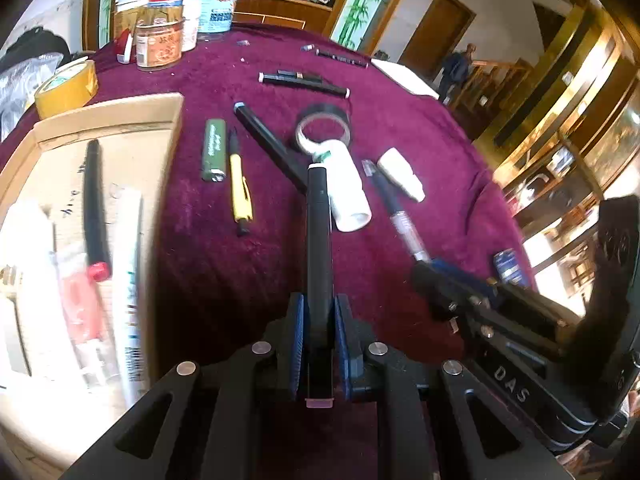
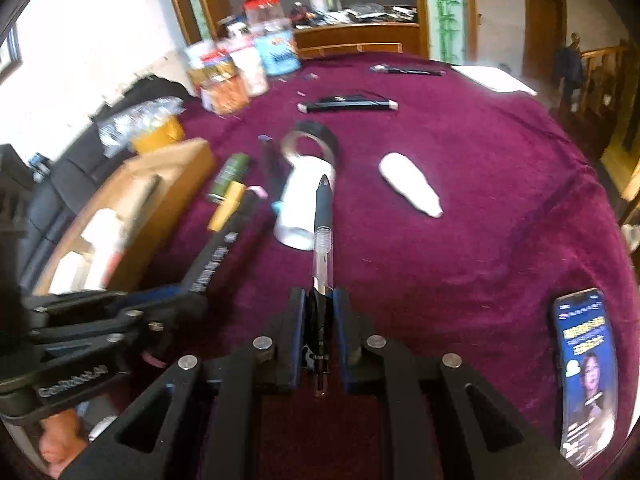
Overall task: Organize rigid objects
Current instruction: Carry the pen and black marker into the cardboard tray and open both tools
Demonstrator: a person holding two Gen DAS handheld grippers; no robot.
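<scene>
While both tongs sit above purple counter (image 1: 400,120), left tongs (image 1: 319,320) clamp black marker (image 1: 319,232), right tongs (image 2: 319,312) clamp clear pen (image 2: 322,248), both right of cardboard box (image 1: 160,120); white tube (image 1: 348,188) further right.

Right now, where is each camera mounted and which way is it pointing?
Left wrist: sits on the left claw, looking forward across the maroon tablecloth with the open cardboard box at its left; its claw grips a long black marker, and the right claw shows at right.
Right wrist: sits on the right claw, facing the same way; it grips a clear-barrelled pen, and the left claw shows at left.
Shared: the white cylindrical bottle, the black tape roll.
</scene>
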